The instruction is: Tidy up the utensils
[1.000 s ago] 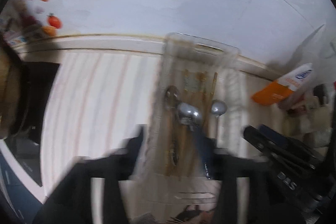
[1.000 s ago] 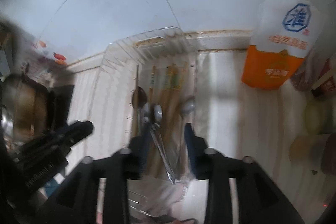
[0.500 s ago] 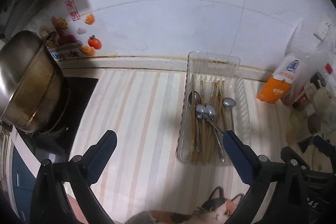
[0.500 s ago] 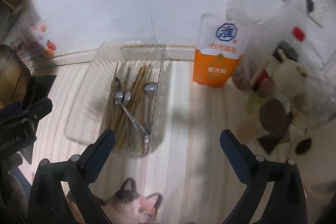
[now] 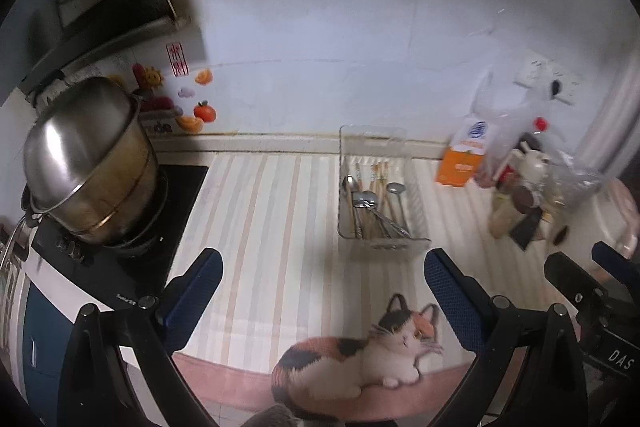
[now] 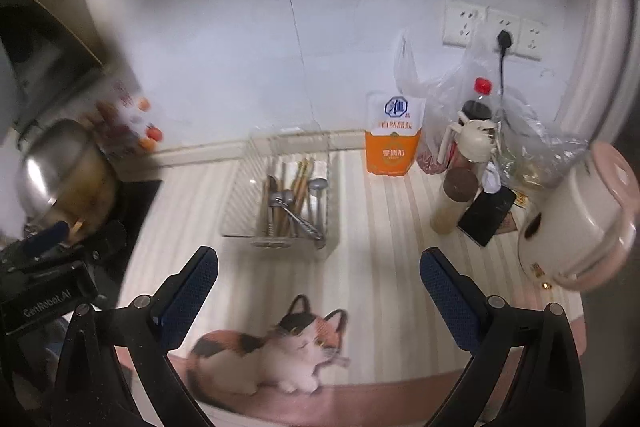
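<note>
A clear plastic tray [image 5: 416, 211] stands on the striped counter mat against the wall; it also shows in the right wrist view [image 6: 240, 203]. In it lie several metal spoons [image 5: 366, 201] and wooden chopsticks [image 5: 380, 183], also seen in the right wrist view as spoons [image 6: 282, 199] and chopsticks [image 6: 300, 179]. My left gripper [image 5: 322, 297] is open and empty, well back from the tray above the mat's front. My right gripper [image 6: 318, 293] is open and empty, likewise back from the tray.
A steel pot [image 5: 84, 163] sits on a black cooktop [image 5: 180, 195] at the left. An orange salt bag [image 6: 394, 139], a plastic bag with bottles [image 6: 480, 123], a phone [image 6: 486, 213] and a cream appliance [image 6: 576, 223] stand at the right. A cat picture [image 6: 272, 347] marks the mat's front edge.
Both grippers have opened wide and pulled back up and away from the tray. The utensils stay lying in the tray.
</note>
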Demonstrator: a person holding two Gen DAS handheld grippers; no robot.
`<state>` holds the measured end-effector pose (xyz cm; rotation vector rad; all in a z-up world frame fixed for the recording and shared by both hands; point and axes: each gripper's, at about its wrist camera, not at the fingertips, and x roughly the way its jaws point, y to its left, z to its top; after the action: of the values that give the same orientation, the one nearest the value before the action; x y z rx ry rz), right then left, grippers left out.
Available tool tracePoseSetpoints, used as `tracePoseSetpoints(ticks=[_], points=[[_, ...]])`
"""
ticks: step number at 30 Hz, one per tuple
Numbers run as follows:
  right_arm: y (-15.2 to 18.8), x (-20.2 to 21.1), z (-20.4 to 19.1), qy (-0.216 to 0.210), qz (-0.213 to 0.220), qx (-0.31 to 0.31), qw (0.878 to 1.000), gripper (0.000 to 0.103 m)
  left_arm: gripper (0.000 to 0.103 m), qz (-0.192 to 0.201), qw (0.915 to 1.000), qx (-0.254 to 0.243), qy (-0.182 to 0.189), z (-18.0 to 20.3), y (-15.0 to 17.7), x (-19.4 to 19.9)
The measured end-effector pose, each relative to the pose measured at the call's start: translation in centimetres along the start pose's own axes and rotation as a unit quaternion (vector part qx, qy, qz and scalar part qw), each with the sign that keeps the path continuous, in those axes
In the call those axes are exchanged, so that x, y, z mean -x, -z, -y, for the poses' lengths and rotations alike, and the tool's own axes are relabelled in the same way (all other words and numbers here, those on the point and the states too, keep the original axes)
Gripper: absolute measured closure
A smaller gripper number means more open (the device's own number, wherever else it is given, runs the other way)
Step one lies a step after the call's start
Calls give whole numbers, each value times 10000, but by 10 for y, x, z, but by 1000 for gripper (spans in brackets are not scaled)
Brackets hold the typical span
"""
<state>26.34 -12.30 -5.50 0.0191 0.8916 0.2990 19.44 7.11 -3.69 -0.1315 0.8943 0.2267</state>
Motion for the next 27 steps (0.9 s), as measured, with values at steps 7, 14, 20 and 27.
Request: tracePoseSetpoints(ticks=[7,14,20,27], points=[[29,87,-7,-151,267,-78,9995,1,0,179,9992,-22,367,-11,20,72],[41,150,-10,-269,461,85,9985,1,0,438,9976,-54,535,-10,34,130],[42,175,-3,-468,511,193,9974,0,0,487,9962,19,719,-3,44,153],[39,179,7,-626,436,278,9967,0,0,485,9963,81,707,6,50,160]])
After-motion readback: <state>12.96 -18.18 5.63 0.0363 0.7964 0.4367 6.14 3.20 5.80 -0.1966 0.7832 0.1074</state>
